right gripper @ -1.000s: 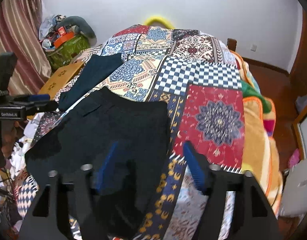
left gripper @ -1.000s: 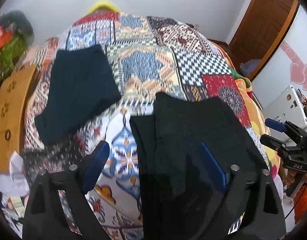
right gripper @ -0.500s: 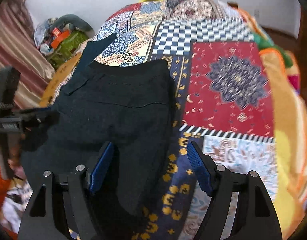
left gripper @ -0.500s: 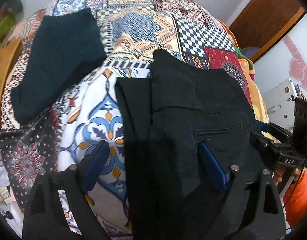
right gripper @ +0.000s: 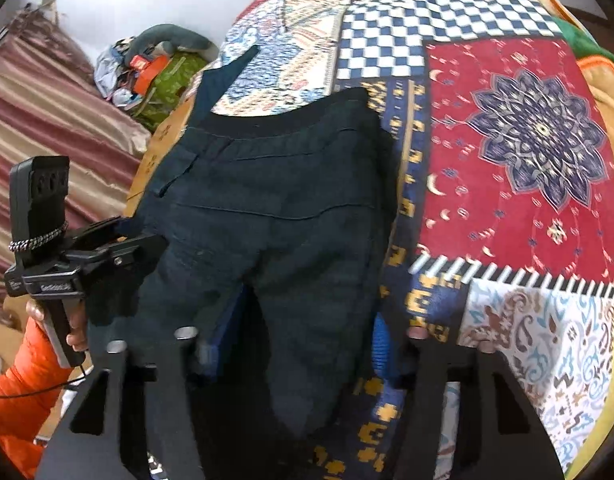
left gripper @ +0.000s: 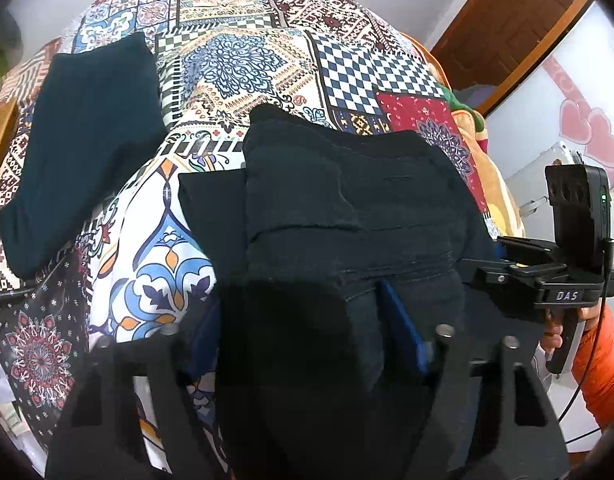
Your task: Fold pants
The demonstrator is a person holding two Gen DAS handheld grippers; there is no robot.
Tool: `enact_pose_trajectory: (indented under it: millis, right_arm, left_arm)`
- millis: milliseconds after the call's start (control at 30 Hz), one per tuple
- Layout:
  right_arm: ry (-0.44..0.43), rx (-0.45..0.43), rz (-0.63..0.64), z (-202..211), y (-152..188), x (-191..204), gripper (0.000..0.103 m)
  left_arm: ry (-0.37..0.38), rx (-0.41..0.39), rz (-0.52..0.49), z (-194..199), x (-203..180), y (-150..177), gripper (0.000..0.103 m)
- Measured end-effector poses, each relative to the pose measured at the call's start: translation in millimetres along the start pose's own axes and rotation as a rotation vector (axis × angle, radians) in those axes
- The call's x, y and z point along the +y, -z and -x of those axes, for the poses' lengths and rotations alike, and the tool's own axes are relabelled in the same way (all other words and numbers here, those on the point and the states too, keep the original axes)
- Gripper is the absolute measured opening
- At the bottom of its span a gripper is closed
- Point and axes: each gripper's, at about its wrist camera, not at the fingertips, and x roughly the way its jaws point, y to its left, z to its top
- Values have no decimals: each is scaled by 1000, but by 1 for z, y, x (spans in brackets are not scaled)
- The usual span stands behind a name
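The black pants (left gripper: 347, 216) lie on the patchwork bedspread (left gripper: 243, 60), waistband at the far end, their long axis running toward the near edge where both grippers sit. The left gripper (left gripper: 307, 336) straddles the near-left portion, the right gripper (right gripper: 303, 344) the near-right; both sets of jaws are closing with cloth between them, not yet clearly pinched. A second dark garment (left gripper: 83, 140) lies far left, apart

Black fabric pants (left gripper: 347, 216) near end between jaws hidden under left gripper (left gripper: 307, 344); pad contact unclear; right view blurred.
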Motion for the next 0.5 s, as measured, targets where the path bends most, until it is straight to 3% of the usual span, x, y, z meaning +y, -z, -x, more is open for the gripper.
enact_pose_trajectory:
  millis: [200, 300, 500]
  right_arm:
    - [55, -35, 25, -1, -4, 13, 27]
    - [88, -71, 30, 6, -5, 19, 20]
    - [117, -116, 75, 18, 1, 38, 17]
  left_arm:
    - [-9, -29, 26, 12, -1, -1, 44]
    - [-3, -47, 34, 19, -4, 0, 40]
    - [-36, -91, 16, 41, -12, 12, 35]
